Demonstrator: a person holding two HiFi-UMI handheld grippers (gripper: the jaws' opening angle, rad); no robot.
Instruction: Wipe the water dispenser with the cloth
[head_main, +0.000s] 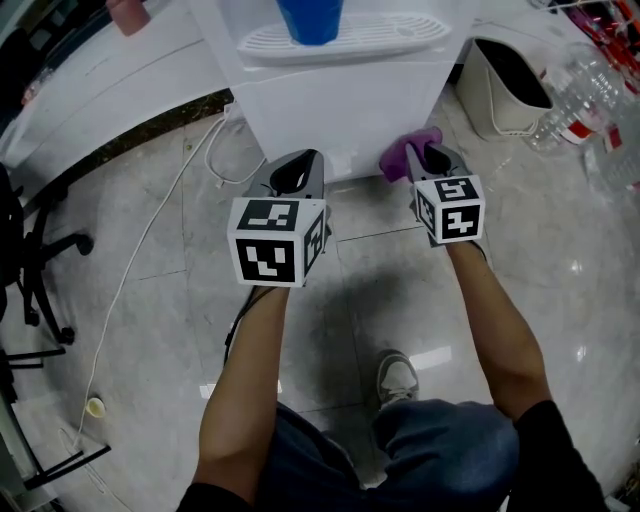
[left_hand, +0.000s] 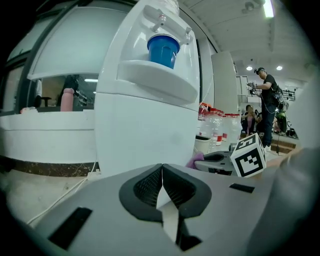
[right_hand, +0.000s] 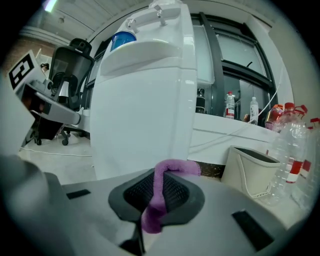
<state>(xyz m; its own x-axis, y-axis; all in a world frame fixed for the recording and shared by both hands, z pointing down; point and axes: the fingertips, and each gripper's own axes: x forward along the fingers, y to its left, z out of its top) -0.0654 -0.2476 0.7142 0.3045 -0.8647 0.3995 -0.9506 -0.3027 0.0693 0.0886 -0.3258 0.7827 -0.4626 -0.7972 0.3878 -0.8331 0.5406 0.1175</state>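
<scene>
The right gripper (head_main: 428, 160) is pinching the cloth (head_main: 402, 155) near the dispenser (head_main: 340, 110), low on its front; the left gripper (head_main: 296, 172) is hovering alongside, jaws together (empty). Wiping is seemingly just beginning: next, the cloth needs pressing onto the panel.

Purple cloth (right_hand: 159, 200), white water dispenser (right_hand: 142, 110)

Glossy tiled floor (head_main: 560, 300); white counter (head_main: 110, 85); black office chair (right_hand: 70, 65); ceiling lights (left_hand: 270, 7).
</scene>
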